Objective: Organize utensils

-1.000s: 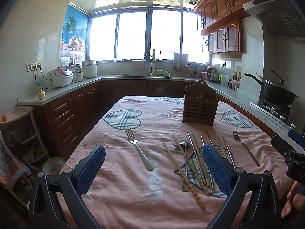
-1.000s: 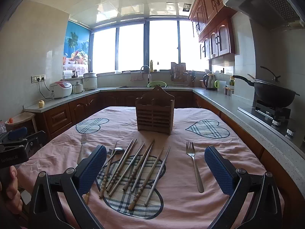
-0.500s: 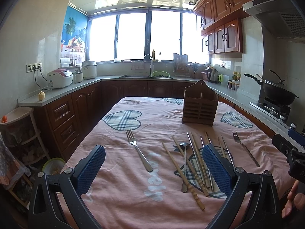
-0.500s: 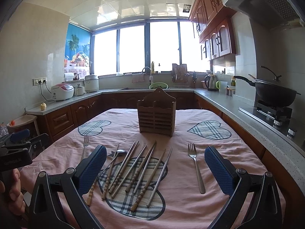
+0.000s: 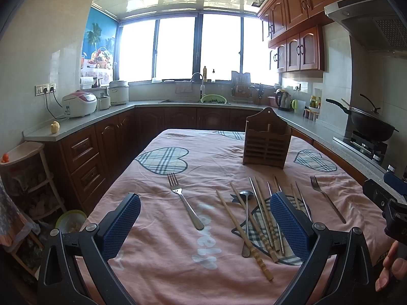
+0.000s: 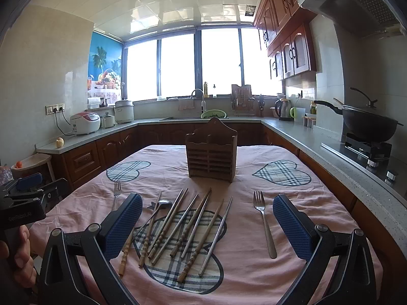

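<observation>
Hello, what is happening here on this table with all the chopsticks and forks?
A person holds a two-finger gripper in each hand over a table with a pink cloth. Both the left gripper and the right gripper are open and hold nothing. The chopsticks, a spoon and two forks lie loose on the cloth. The wooden utensil holder stands behind them. From these views nothing shows in it, so sorting seems not yet begun.

Both views low, facing table [image 5: 165,254].
</observation>
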Demonstrator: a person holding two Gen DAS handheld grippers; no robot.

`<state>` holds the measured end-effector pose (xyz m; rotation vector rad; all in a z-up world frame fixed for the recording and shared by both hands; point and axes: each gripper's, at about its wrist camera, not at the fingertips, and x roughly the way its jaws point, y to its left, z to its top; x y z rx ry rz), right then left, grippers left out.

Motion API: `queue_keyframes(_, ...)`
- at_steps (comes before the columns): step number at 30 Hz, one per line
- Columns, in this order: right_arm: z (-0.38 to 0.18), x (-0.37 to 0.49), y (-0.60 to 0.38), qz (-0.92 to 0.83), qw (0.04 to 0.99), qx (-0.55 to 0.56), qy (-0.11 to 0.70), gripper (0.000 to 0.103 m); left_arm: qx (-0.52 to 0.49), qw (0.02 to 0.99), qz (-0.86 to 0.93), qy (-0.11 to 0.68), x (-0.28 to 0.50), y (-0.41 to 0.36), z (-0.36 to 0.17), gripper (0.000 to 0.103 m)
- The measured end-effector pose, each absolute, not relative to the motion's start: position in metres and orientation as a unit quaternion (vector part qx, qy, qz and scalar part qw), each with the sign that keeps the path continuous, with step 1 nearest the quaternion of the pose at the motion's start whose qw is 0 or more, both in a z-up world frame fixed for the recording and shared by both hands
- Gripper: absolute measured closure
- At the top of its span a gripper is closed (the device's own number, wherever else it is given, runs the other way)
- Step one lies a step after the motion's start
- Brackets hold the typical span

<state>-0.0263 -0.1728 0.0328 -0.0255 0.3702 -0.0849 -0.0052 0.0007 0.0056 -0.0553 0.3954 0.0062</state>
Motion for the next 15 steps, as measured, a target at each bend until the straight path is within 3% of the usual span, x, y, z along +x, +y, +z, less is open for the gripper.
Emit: queue_keyframes(15,0.0327,-0.0263,-0.1724,-0.042,0.982,-0.012,0.184,0.0,-0.028,0.979,0.004,0.2,-0.0022,0.0023,0.0028,0.001)
